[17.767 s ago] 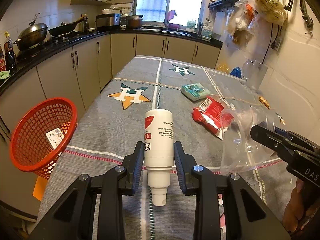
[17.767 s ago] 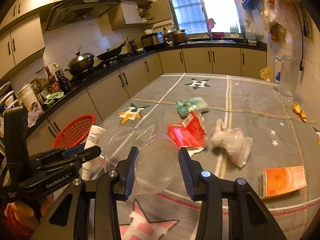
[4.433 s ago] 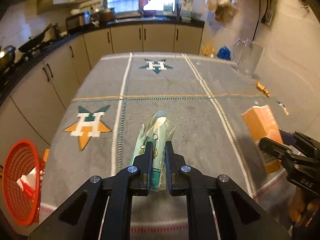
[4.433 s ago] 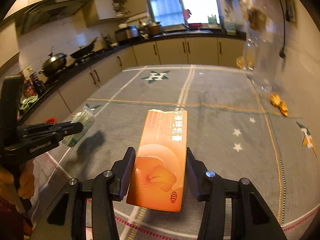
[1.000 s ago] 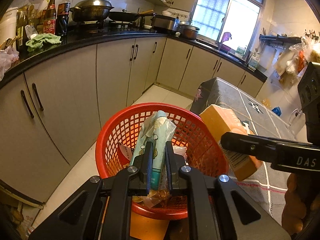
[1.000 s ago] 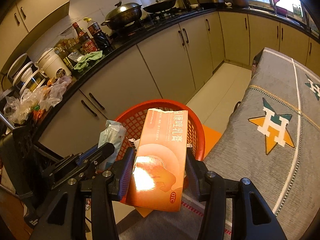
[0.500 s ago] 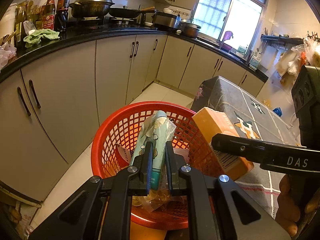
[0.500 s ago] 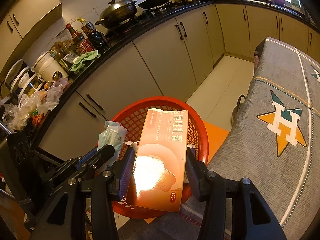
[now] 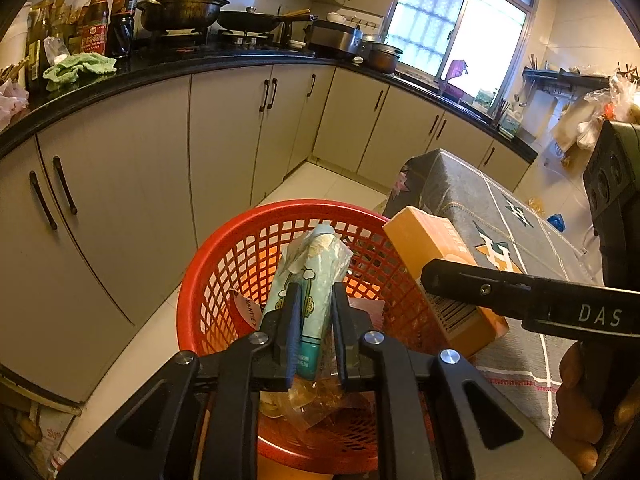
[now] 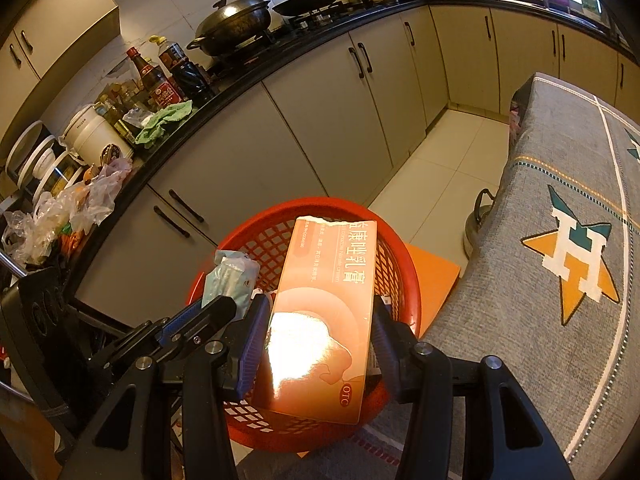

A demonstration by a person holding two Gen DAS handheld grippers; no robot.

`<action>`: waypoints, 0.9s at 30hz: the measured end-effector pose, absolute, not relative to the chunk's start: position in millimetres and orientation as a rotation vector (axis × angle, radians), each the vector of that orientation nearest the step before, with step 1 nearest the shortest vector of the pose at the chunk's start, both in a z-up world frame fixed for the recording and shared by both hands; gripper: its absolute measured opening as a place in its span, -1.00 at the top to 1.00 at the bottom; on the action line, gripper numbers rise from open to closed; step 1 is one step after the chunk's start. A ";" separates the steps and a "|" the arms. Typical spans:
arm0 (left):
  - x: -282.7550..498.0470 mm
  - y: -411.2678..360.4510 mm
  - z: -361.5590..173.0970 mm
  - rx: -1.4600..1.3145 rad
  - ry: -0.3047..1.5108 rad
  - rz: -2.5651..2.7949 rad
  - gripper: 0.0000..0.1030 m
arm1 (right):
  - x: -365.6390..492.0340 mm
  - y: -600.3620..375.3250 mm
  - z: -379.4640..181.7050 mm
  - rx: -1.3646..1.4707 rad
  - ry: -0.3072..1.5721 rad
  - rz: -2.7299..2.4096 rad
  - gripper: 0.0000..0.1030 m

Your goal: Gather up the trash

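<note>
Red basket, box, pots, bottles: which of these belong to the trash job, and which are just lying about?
Part of the job:
- red basket
- teal packet in the left claw
- orange box in the right claw

Just lying about:
- wok
- sauce bottles
- green cloth
- rice cooker
- tablecloth

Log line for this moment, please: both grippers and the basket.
left gripper: shut on teal packet | right gripper: shut on orange box | both over red basket | nothing released
</note>
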State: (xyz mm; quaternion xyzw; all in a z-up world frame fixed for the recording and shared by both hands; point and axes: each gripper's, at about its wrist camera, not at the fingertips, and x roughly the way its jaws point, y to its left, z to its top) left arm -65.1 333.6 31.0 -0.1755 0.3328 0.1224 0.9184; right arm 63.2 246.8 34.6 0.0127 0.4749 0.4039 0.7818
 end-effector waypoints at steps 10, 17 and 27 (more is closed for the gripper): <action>-72.1 332.2 39.1 -0.376 0.648 0.260 0.23 | 58.6 235.0 48.4 0.049 0.994 0.881 -0.15; -105.6 317.7 62.1 -0.356 0.554 0.334 -0.24 | 31.0 201.1 73.4 0.013 0.892 0.832 -0.27; -171.1 227.2 73.2 -0.119 0.421 0.573 -0.98 | -63.2 128.6 83.7 -0.240 0.597 0.609 -0.78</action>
